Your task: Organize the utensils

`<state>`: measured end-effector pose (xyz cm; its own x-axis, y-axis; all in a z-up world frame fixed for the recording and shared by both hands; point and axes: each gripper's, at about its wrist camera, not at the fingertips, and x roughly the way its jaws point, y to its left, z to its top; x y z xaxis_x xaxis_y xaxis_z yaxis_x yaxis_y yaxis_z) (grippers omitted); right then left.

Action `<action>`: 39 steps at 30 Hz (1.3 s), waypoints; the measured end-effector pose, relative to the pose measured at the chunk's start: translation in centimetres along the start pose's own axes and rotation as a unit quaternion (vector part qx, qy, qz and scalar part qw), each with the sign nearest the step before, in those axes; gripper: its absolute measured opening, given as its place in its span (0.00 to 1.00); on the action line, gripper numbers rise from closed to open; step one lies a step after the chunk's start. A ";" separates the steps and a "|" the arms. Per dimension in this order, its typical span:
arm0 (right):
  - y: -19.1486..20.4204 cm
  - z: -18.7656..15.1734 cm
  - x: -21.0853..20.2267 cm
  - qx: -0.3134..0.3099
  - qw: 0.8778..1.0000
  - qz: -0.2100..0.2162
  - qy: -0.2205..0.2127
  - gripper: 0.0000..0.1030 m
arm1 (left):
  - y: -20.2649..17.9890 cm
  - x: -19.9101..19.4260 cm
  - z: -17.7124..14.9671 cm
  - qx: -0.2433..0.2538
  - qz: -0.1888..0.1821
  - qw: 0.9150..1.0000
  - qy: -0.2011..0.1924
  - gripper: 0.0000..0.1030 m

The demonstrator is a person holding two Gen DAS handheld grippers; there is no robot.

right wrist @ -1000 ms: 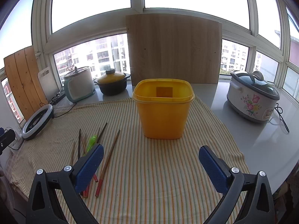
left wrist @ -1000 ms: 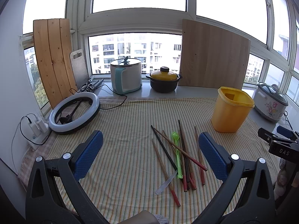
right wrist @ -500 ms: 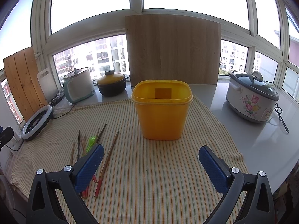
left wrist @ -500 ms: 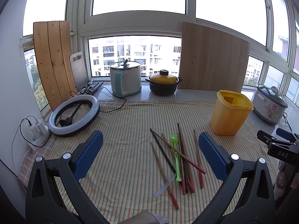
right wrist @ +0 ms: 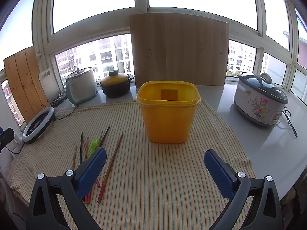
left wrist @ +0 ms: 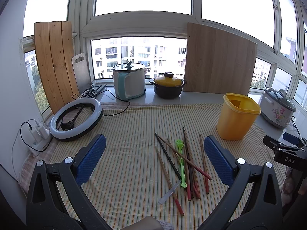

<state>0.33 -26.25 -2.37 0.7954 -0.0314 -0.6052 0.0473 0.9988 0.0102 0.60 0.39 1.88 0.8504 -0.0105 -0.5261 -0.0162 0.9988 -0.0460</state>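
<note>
Several chopsticks (left wrist: 189, 160) lie in a loose pile on the striped cloth (left wrist: 130, 134), with a green plastic spoon (left wrist: 180, 159) among them and a small knife blade (left wrist: 169, 191) at the near end. A yellow tub (left wrist: 237, 117) stands upright to their right. My left gripper (left wrist: 154, 158) is open and empty, hovering above the cloth with the pile between its fingers' line of sight. My right gripper (right wrist: 155, 169) is open and empty, facing the yellow tub (right wrist: 167, 115); the chopsticks (right wrist: 111, 161) and spoon (right wrist: 94, 146) lie by its left finger.
A ring light (left wrist: 75, 119) and charger (left wrist: 36, 132) lie at the left. A white-teal cooker (left wrist: 129, 82), a yellow-lidded pot (left wrist: 167, 85) and wooden boards (left wrist: 218, 59) stand along the window sill. A floral rice cooker (right wrist: 261, 101) stands at the right.
Both grippers have drawn back and risen slightly, so the utensils and tub look a little farther away. Both stay open and empty.
</note>
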 end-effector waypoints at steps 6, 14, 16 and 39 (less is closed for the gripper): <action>0.1 0.0 0.1 0.000 1.000 0.001 0.001 1.00 | 0.1 -0.1 -0.3 0.000 0.000 1.000 0.000 1.00; 0.1 0.0 0.1 0.001 1.000 0.001 0.002 1.00 | 0.0 0.2 0.4 -0.002 0.000 1.000 0.001 1.00; 0.1 0.0 0.1 0.002 1.000 0.001 0.002 1.00 | 0.2 -0.1 -0.2 -0.001 0.000 1.000 0.000 1.00; 0.3 -0.5 0.8 0.004 1.000 0.002 0.009 1.00 | 0.4 0.8 -1.0 -0.009 0.002 1.000 0.012 1.00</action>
<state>0.65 -25.96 -3.20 0.7852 -0.0259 -0.6187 0.0479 0.9987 0.0190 0.71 0.69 0.62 0.8372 -0.0073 -0.5468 -0.0292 0.9979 -0.0580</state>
